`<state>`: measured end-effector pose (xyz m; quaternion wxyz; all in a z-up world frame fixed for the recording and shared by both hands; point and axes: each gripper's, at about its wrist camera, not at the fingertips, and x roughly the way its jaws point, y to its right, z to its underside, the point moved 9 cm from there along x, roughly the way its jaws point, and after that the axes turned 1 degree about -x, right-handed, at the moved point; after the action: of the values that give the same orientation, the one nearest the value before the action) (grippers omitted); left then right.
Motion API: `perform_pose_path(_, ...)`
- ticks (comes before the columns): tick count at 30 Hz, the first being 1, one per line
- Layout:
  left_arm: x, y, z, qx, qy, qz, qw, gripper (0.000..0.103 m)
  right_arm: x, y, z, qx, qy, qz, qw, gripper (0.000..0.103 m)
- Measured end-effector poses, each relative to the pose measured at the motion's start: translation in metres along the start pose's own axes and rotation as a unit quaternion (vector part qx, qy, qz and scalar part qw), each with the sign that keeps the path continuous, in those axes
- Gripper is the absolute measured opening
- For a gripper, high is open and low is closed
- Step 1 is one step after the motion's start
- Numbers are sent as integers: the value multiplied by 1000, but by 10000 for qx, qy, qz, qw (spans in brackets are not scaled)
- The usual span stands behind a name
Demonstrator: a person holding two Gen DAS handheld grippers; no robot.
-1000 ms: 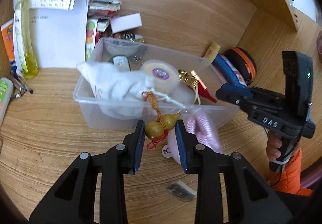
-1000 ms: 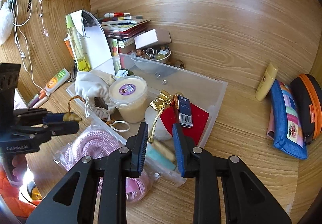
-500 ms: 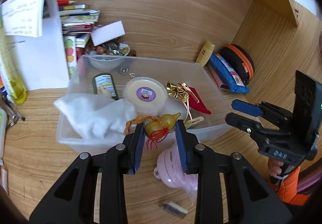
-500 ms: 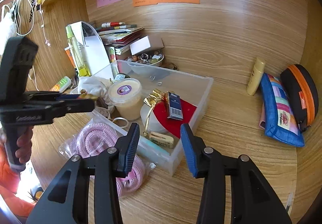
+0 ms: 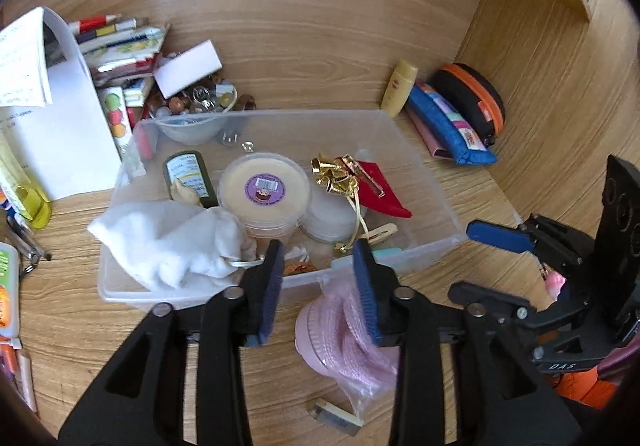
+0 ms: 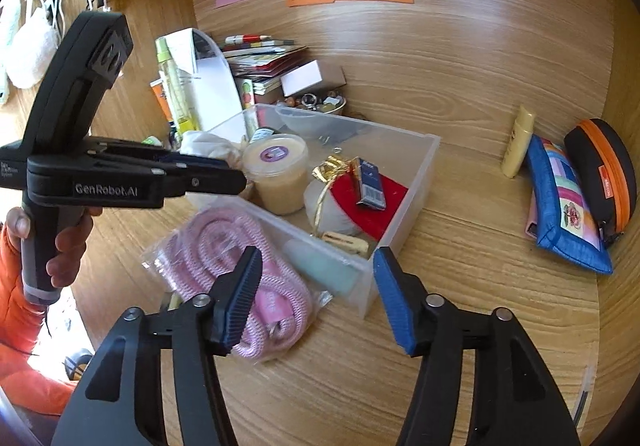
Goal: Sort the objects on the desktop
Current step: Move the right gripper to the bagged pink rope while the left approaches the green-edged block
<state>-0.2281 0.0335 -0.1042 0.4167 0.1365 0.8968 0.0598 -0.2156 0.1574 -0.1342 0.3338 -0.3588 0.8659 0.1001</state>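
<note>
The clear plastic bin sits in the middle of my wooden desk, and most of the loose things already lie inside it: a white cloth pouch slumped over its near left corner, a round tub of cream-coloured stuff with a purple label, a dark green bottle lying flat beside the tub, a knot of gold ribbon and a red pouch toward the right. A small orange and gold thing lies on the bin floor just past my left gripper, partly hidden, so I cannot say what it is. My left jaws have just been opening and stand parted over the bin's near wall with nothing pinched between them. My right gripper has also just been opening; its jaws are spread wide and empty, poised above the bin's near corner. The bagged pink rope lies on the desk outside the bin, touching its near wall, under my right gripper's left finger. Off to the right, well apart from the bin, rest a yellow tube, a blue patchwork pencil case and a black case with an orange zip. Behind the bin, a small bowl of trinkets sits next to stacked booklets.
</note>
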Motion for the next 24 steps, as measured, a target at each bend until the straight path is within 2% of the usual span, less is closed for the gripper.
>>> perform_pose_path(4, -25, -3, -3, 42, 360, -150, 9992, 58, -9, -13, 3, -73, 50, -120, 9999, 60)
perform_pose_path(6, -38, -7, -2, 7, 535, -213, 9983, 69, -12, -20, 6, -113, 52, -173, 9998, 68)
perform_pose_path(8, -46, -13, 1, -57, 641, -252, 9976, 72, -12, -27, 8, -171, 29, -217, 9996, 72)
perform_pose_path(16, -54, -53, 35, -495, 538, -326, 9968, 74, 15, -55, 20, -425, -383, -384, 9976, 74)
perform_pose_path(20, -51, -69, 54, -709, 395, -273, 9963, 74, 35, -57, 21, -458, -612, -383, 9963, 75)
perform_pose_path(24, -47, -73, 71, -713, 256, -198, 9969, 74, 50, -57, 18, -503, -801, -457, 9945, 76)
